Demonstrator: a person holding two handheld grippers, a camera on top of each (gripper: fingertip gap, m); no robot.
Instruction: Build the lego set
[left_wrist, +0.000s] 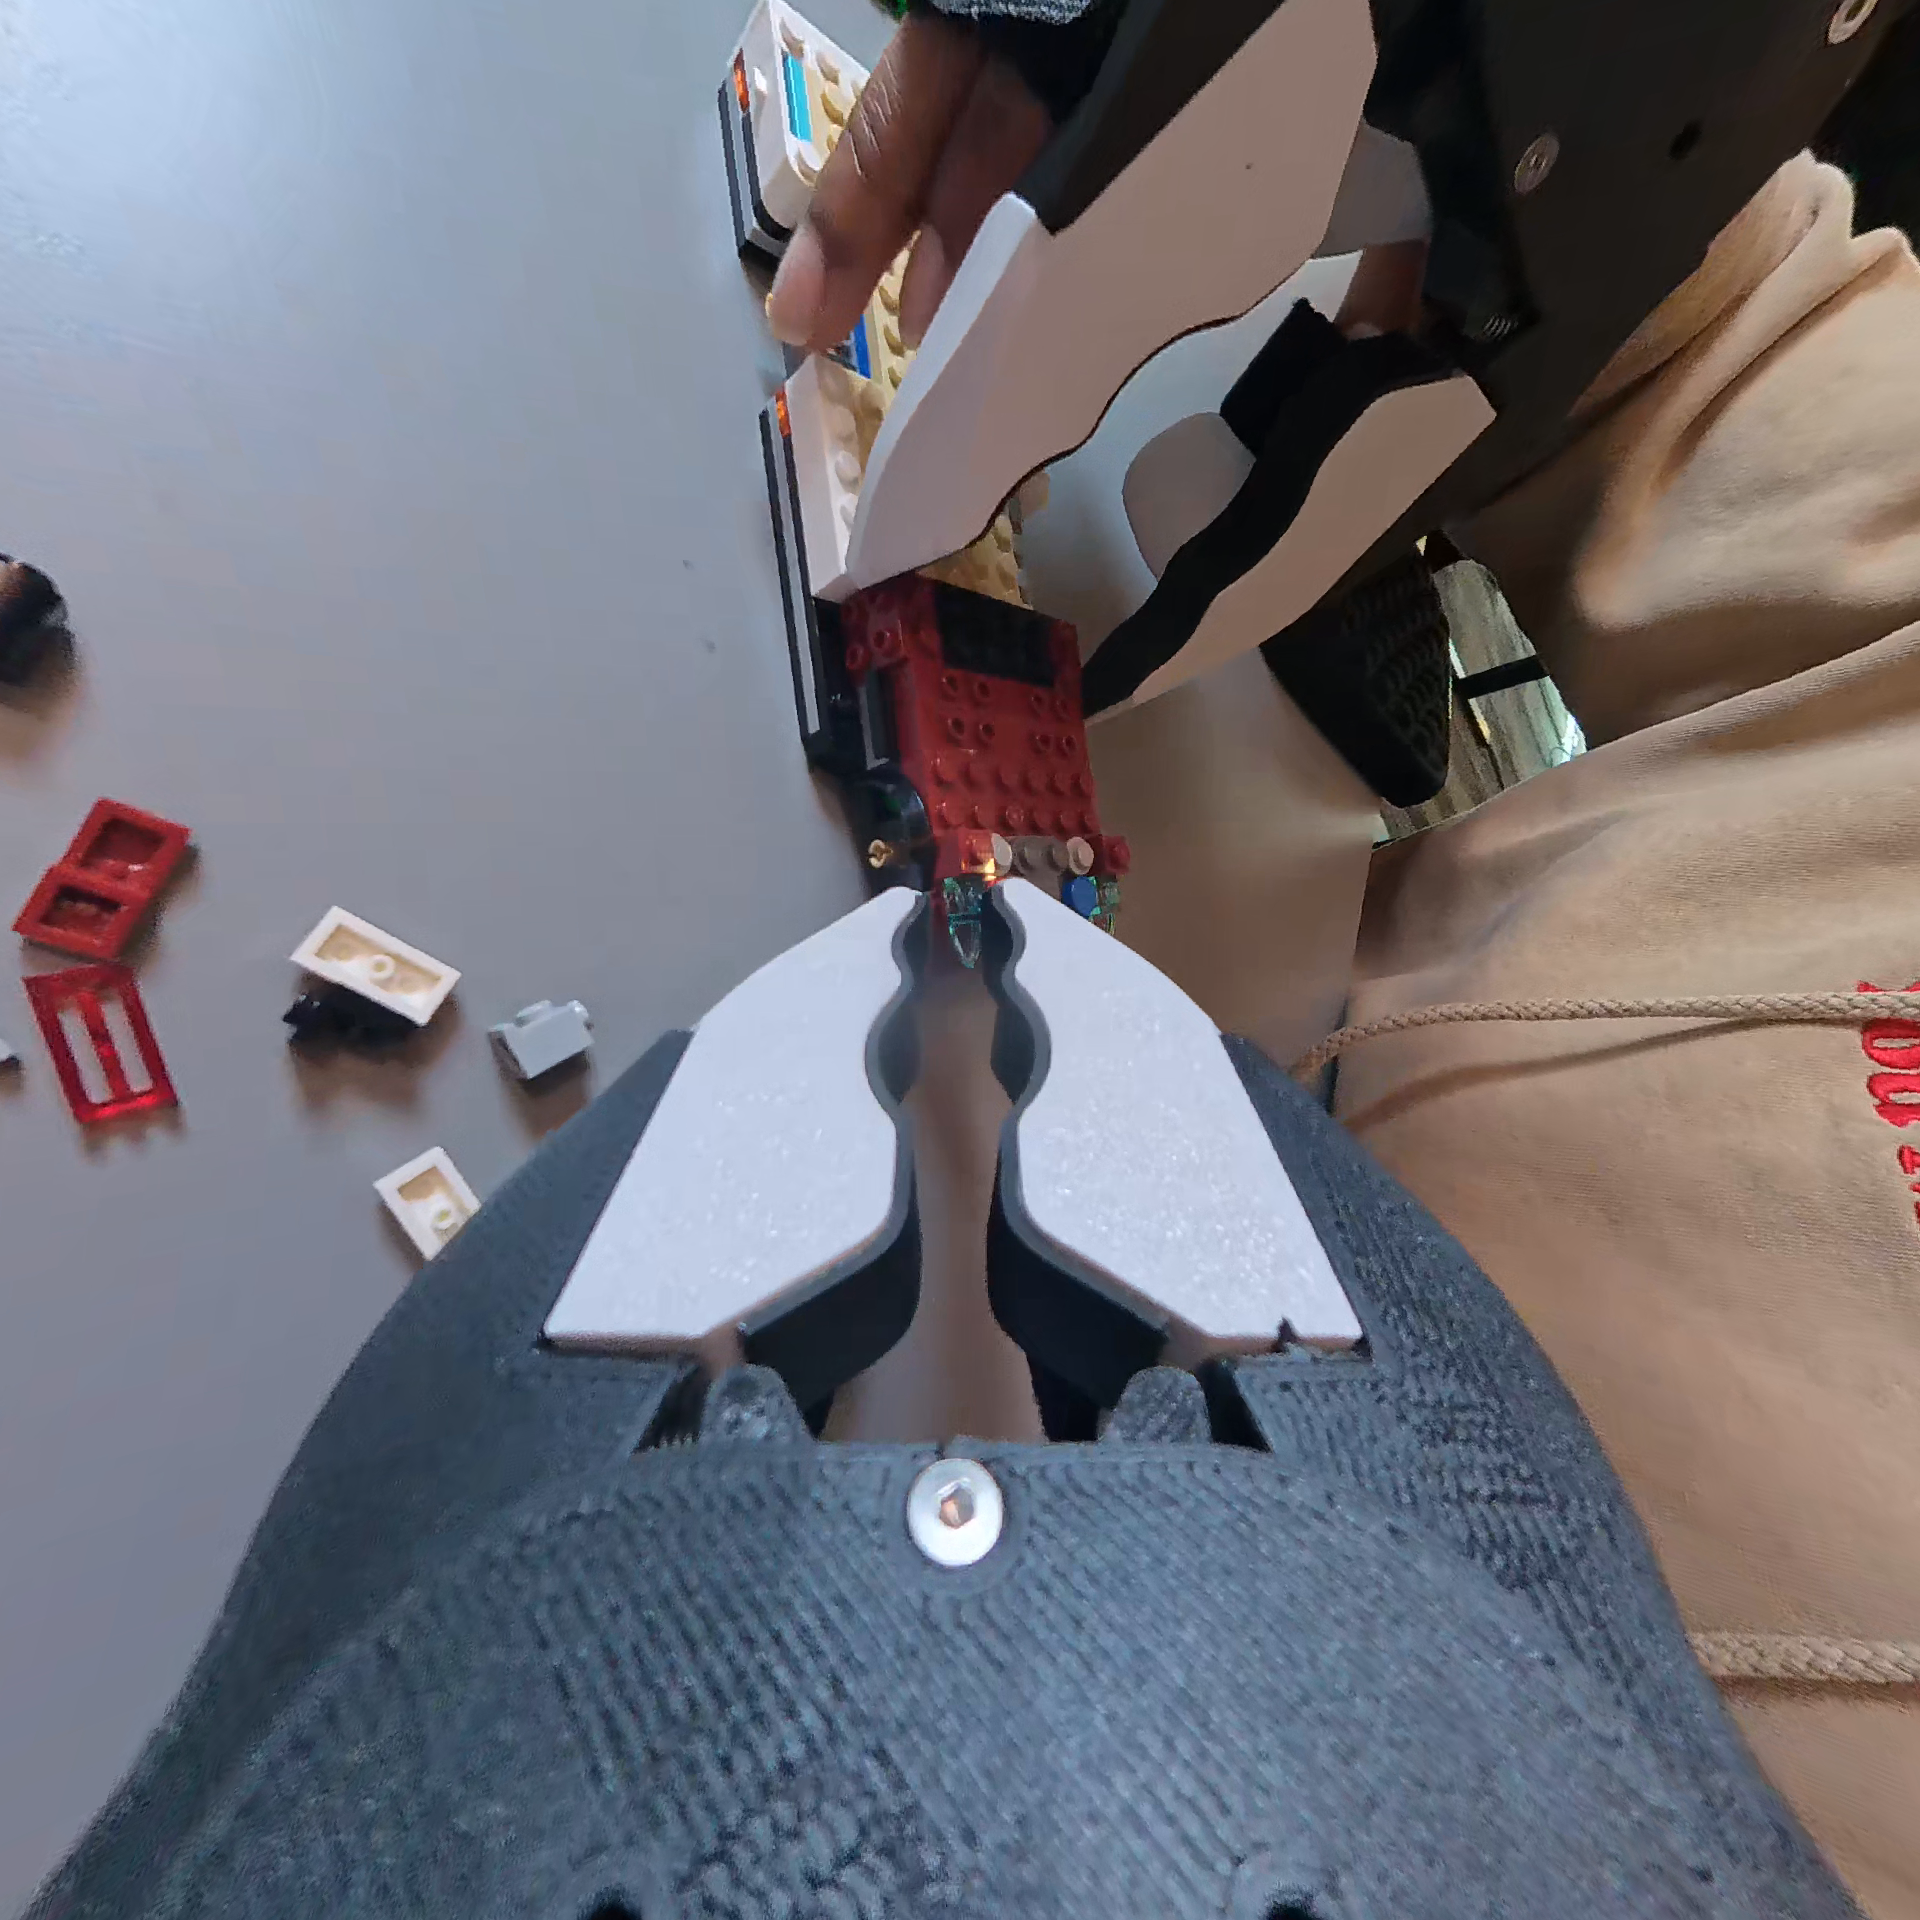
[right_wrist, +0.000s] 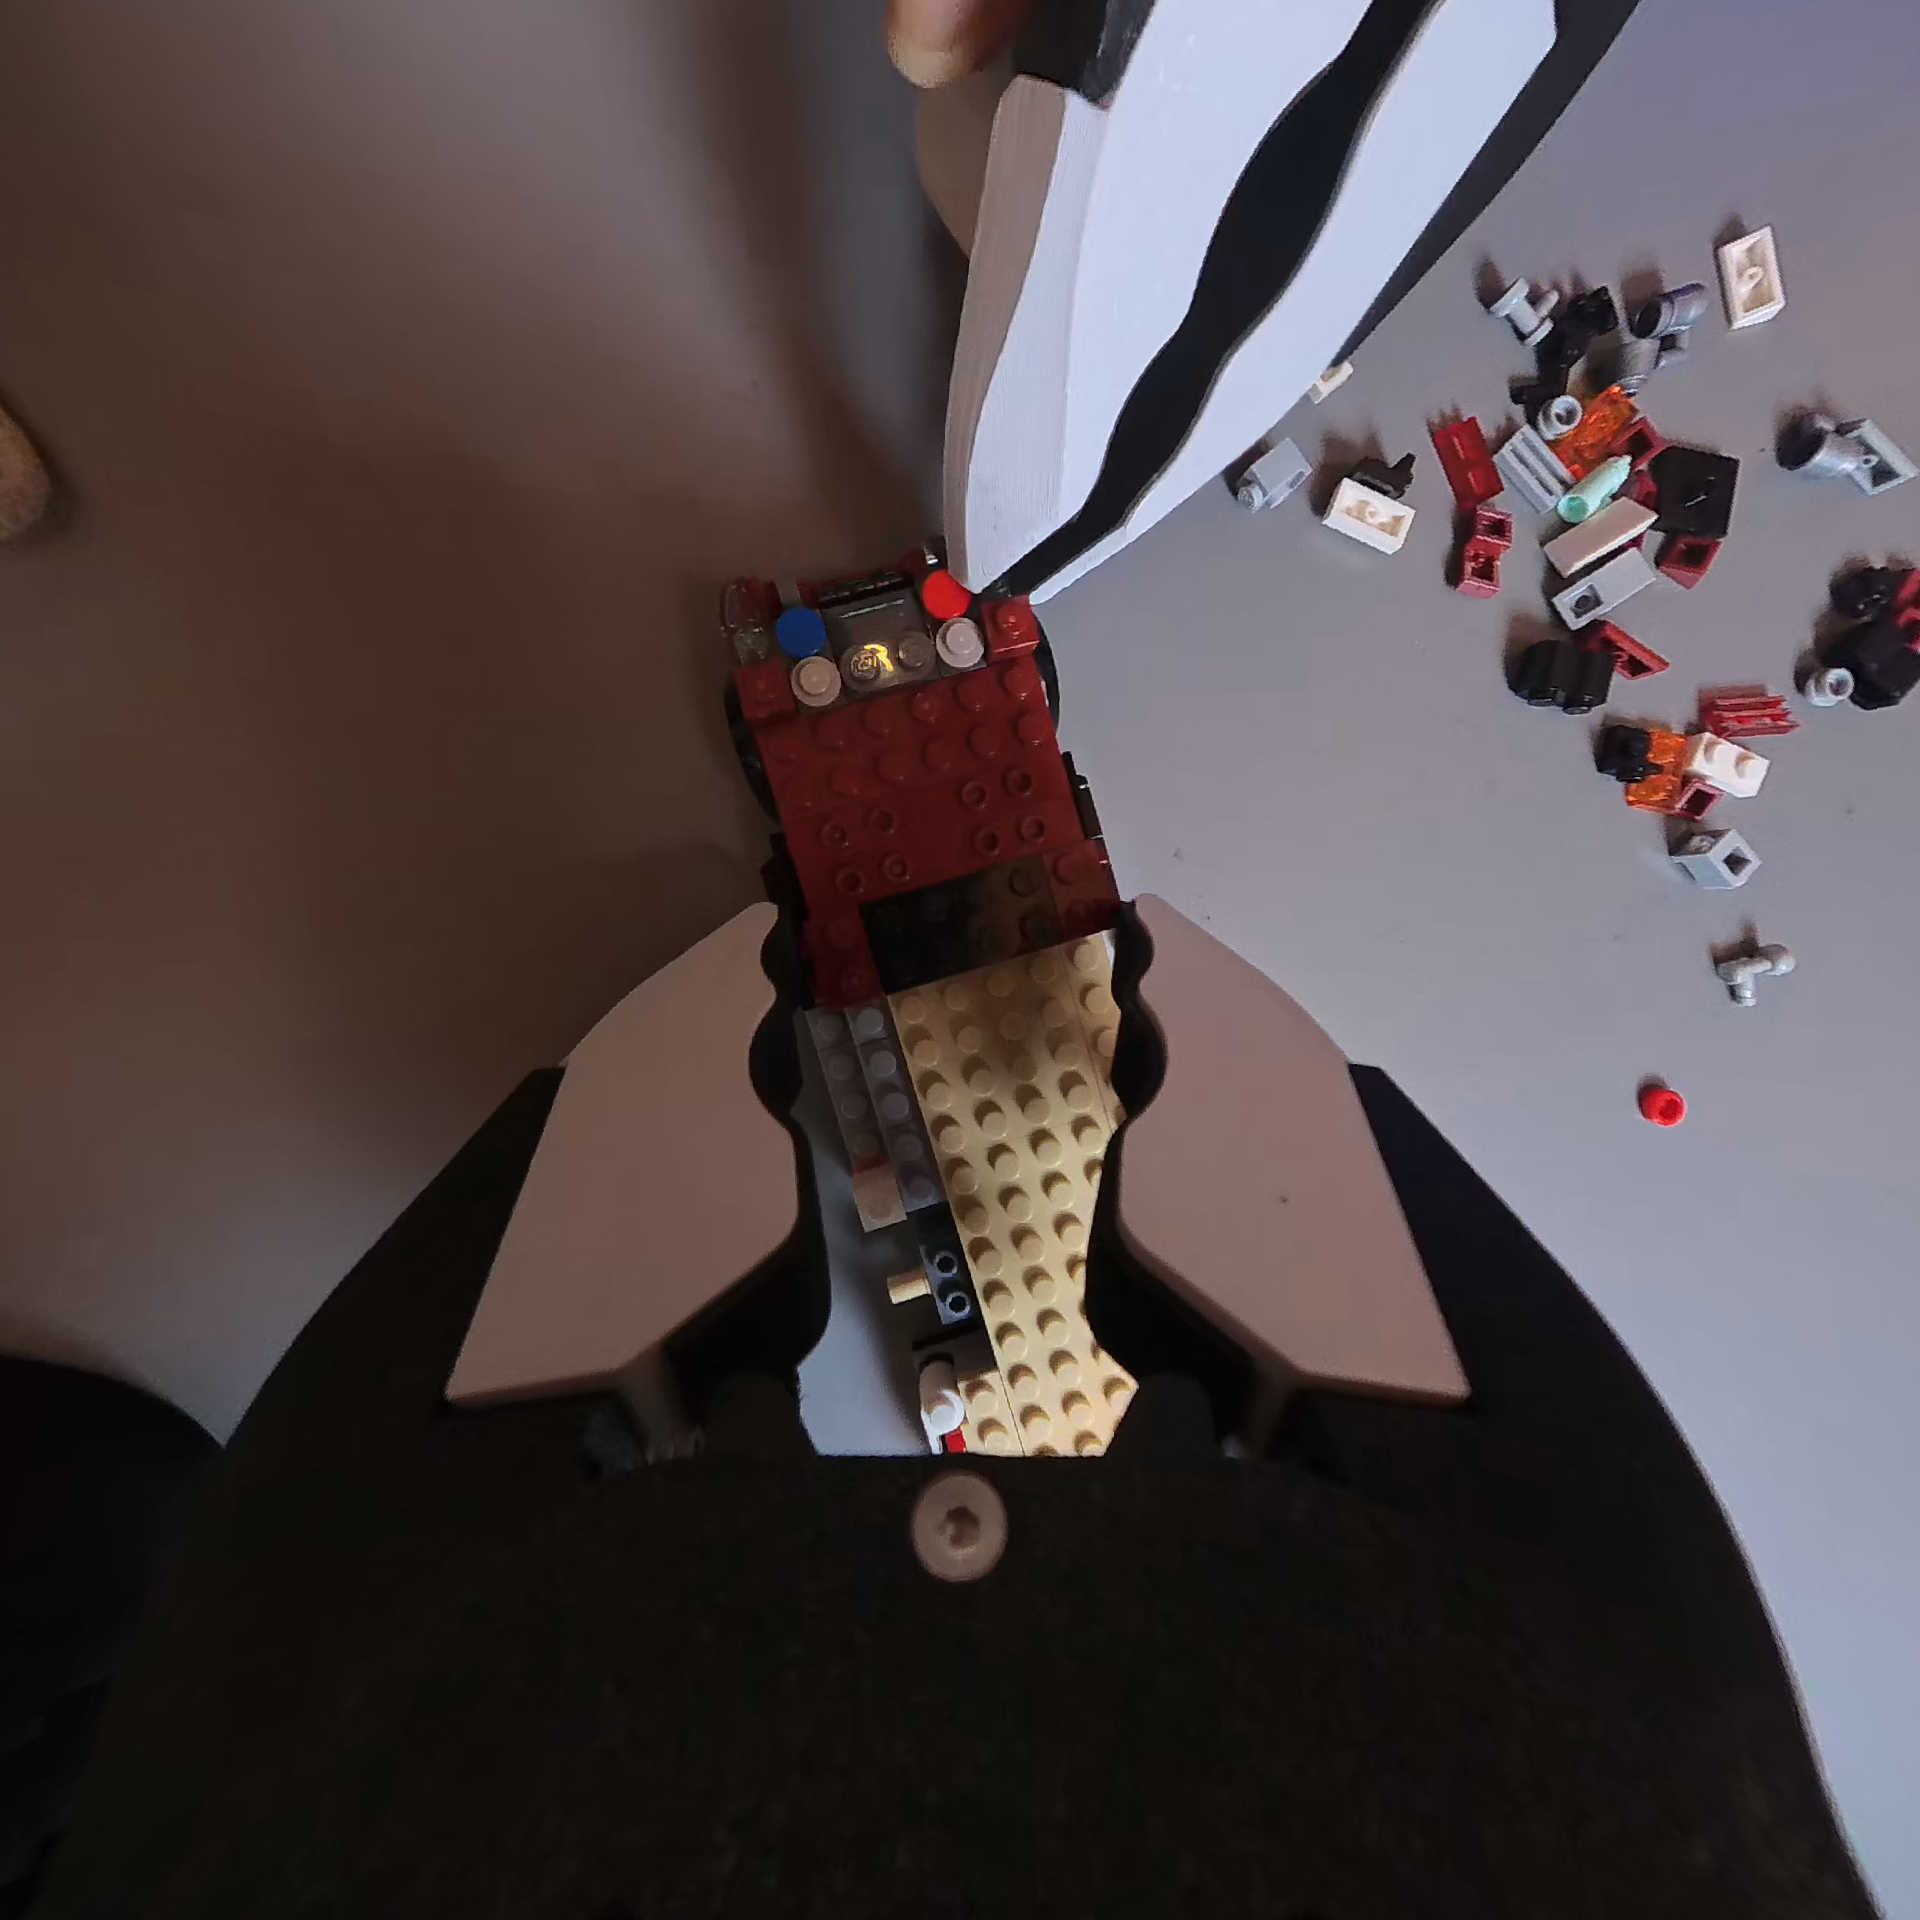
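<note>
A brick-built vehicle with a dark red front (right_wrist: 914, 800) and a tan studded plate (right_wrist: 1029, 1143) is held above the grey table (right_wrist: 1351, 935). My right gripper (right_wrist: 956, 914) is shut on its body, one pad on each side. In the left wrist view the right gripper (left_wrist: 977, 644) clasps the same model (left_wrist: 987, 748). My left gripper (left_wrist: 961, 904) is nearly shut on a small clear greenish piece (left_wrist: 966, 930) at the model's front end. In the right wrist view the left gripper (right_wrist: 997, 592) touches the front beside a red round stud (right_wrist: 943, 594).
Several loose bricks (right_wrist: 1621, 520) lie scattered on the table at the right, with a lone red stud (right_wrist: 1660, 1103). Red window frames (left_wrist: 99, 883), a white plate (left_wrist: 374, 966) and a grey brick (left_wrist: 540, 1036) lie left. A person's beige hoodie (left_wrist: 1610, 1143) fills the right side. Across from one pair of fingers to the other is roughly 6 cm.
</note>
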